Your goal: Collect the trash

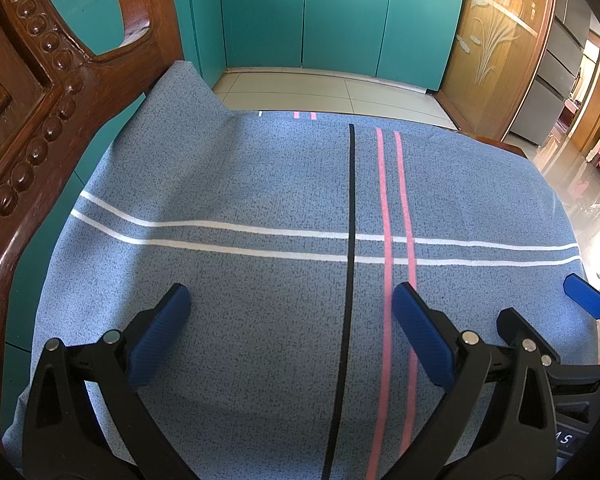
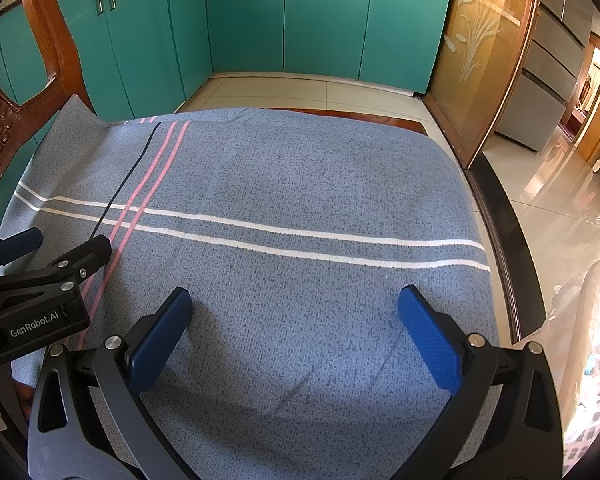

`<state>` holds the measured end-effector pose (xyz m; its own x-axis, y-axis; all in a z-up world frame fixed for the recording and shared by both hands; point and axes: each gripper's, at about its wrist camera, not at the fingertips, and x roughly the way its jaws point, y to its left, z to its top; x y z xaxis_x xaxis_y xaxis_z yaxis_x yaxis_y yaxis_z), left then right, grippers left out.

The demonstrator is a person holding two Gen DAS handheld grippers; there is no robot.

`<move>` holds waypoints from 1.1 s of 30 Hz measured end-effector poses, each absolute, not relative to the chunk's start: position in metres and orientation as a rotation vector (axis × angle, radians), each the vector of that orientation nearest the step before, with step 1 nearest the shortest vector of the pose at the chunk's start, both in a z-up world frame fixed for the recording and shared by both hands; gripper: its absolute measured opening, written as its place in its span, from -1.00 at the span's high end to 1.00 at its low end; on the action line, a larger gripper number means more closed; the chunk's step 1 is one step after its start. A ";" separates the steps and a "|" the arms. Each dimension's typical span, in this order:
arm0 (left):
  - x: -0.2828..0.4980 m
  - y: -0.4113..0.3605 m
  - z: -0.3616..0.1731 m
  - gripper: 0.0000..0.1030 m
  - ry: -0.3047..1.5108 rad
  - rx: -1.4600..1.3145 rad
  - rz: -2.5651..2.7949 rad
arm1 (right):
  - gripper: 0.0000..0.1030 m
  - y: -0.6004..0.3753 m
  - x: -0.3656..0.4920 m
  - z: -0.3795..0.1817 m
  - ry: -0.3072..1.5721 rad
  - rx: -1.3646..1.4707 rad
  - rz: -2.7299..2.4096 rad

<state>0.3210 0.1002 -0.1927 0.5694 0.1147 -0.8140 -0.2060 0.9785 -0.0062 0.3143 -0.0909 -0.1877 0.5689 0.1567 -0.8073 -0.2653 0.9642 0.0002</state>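
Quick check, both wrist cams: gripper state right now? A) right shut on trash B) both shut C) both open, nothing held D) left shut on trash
C: the left gripper and right gripper each have their blue fingers spread wide over the bare blue cloth, with nothing between them.

The left gripper is showing two black plastic arms with teardrop cut-outs, each ending in a blue finger pad with a fine ribbed texture. Round silver pivot pins are sitting at the joints. The right gripper is wearing the same build: black arms, textured blue pads, silver pins. In the right wrist view, the left gripper's black side is carrying white "GenRobot.AI" lettering and a small screw.
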 end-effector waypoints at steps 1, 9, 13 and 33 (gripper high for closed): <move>0.321 0.100 -0.193 -0.96 0.947 -0.104 0.189 | -0.95 -0.091 0.314 -0.188 0.934 -0.126 0.248; 0.321 0.100 -0.193 -0.96 0.947 -0.104 0.189 | -0.95 -0.091 0.314 -0.188 0.934 -0.127 0.250; 0.321 0.100 -0.193 -0.96 0.947 -0.104 0.188 | -0.95 -0.091 0.314 -0.188 0.934 -0.127 0.250; 0.322 0.101 -0.193 -0.96 0.948 -0.102 0.188 | -0.95 -0.090 0.126 0.004 0.393 -0.066 0.650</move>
<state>0.3225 0.1005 -0.1928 0.5682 0.1153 -0.8147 -0.2048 0.9788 -0.0043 0.1258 -0.0904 0.0041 0.7255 0.5763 -0.3763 -0.6009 0.7969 0.0618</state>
